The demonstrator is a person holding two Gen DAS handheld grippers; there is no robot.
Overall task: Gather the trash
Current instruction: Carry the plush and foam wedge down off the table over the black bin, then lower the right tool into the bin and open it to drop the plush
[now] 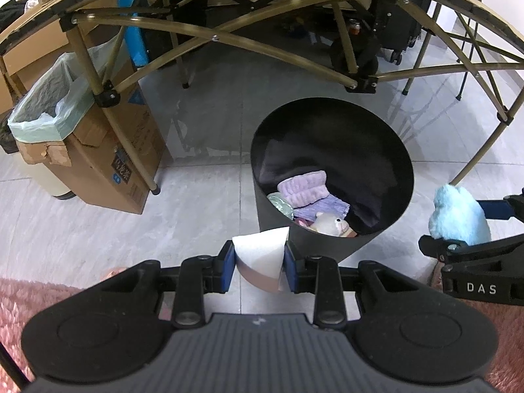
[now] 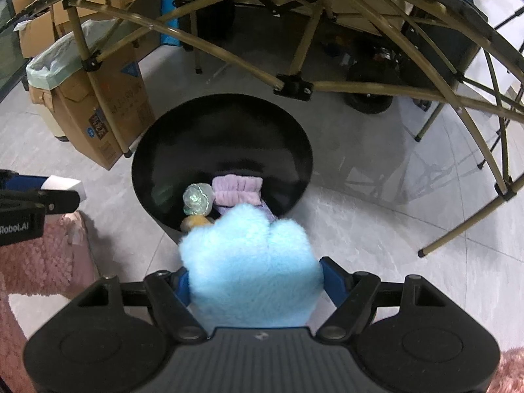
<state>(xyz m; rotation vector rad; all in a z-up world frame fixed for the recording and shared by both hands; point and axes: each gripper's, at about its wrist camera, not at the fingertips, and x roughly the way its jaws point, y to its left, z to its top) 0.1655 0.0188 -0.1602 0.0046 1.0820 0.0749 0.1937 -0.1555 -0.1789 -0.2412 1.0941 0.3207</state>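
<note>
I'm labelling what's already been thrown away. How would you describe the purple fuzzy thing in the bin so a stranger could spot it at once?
Start at the round black bin on the grey tiled floor, in front of the folding table's legs. Look down inside, at the pile on its bottom. The purple headband lies on top: a lilac plush band with gathered ridges, beside a crinkly iridescent wrapper and above a small cream plush toy.

Lined cardboard box (image 1: 108, 150), folding table frame (image 1: 213, 37)

Each wrist camera looks steeply down along its own claw, close above the floor, the left claw (image 1: 258, 263) and right claw (image 2: 255, 281) side by side, both views sharing the black bin (image 1: 330, 170) and cardboard box (image 2: 108, 111).
</note>
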